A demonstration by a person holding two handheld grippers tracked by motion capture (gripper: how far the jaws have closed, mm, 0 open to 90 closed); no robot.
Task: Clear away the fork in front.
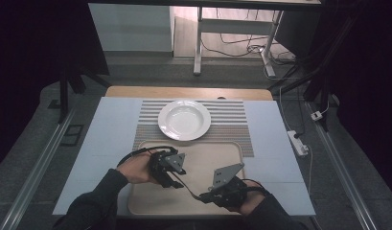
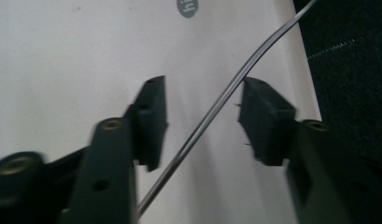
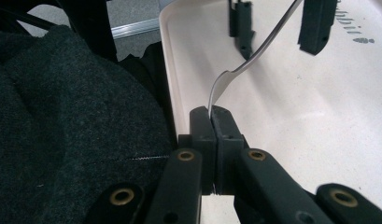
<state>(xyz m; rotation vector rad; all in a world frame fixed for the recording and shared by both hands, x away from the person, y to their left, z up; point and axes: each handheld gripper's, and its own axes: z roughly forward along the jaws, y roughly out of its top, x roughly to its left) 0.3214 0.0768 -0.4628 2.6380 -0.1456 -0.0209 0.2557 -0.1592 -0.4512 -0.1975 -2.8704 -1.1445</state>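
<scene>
Pale, matte worktop (image 1: 107, 129) at the left, with a dark woollen sleeve (image 1: 95, 199) coming in over its near edge. Just right of that, left tongs (image 1: 177, 182) hanging low over a beige tray (image 1: 203, 158), half-parted. In the left gripper view, flat black pads on either side of a thin shaft and a sliver of tray visible at each side: straddling, not pinching yet. Probably lined up there for a second hold, to steady the long free end or to take it over.

Between the hands, a metal utensil (image 1: 190, 190), slim, polished and mirror-bright, curving gently and broadening toward the right. Lifted clear of the tray floor, slanting from the left pads down to the right ones. Fork or spoon: cannot tell, the working end being buried in the grip.

Further right, right tongs (image 1: 203, 197) clamped fully together on that broad end, pads meeting edge to edge around the thin metal. Likely a firm anchor so the shaft stays still for the other hand. Hard black plastic jaws with brass-coloured screw heads, and a grey three-cornered plate on top.

Tray smooth, faintly speckled, with rounded corners and a raised lip. Beyond it, a glossy white round plate (image 1: 184, 120), deep-welled and bare, on a ribbed striped placemat (image 1: 232, 120): a plausible home for the utensil beside it.
</scene>
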